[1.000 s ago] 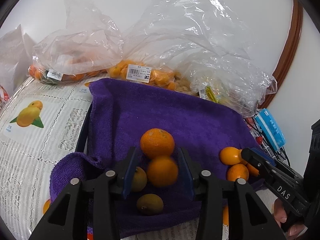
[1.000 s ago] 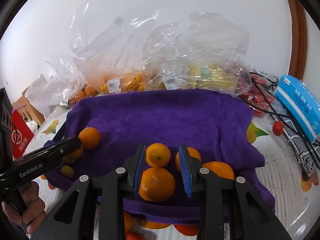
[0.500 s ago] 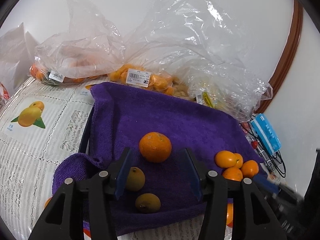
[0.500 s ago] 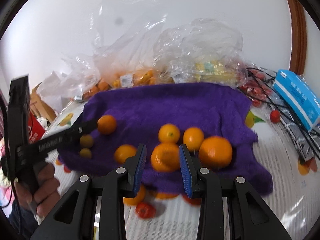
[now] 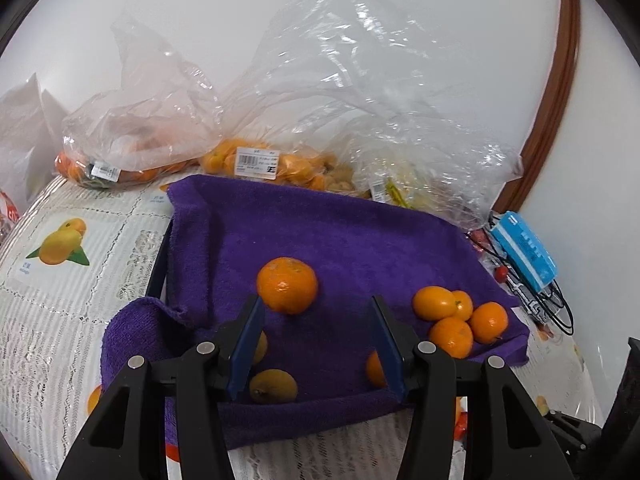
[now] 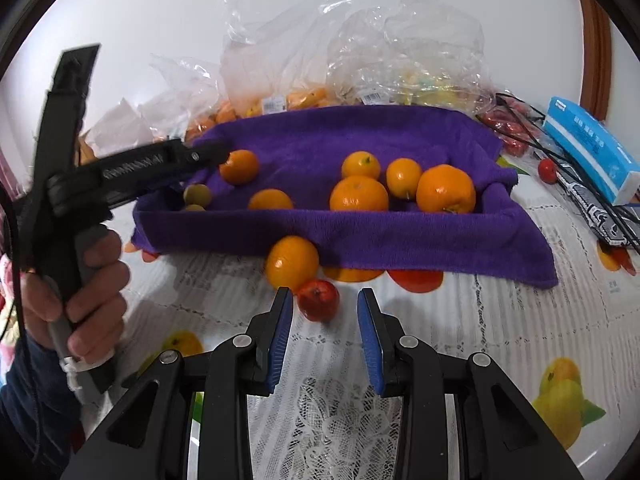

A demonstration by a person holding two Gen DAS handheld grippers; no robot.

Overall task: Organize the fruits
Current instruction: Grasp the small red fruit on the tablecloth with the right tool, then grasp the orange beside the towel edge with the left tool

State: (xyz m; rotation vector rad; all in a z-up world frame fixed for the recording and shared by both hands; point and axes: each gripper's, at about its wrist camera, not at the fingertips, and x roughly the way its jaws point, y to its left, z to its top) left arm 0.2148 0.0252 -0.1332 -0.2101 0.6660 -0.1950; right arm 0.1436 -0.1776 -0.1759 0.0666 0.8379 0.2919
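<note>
Oranges on a purple towel (image 6: 400, 236)

Left gripper (image 5: 316, 344) has just been opening, jaws apart and empty above the towel; right gripper (image 6: 325, 330) gapes empty near a red fruit (image 6: 319, 299).

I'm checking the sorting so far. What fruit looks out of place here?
An orange and a small red fruit lie on the tablecloth outside the purple towel-lined tray, against its near edge, while the other loose fruit sits inside.
</note>
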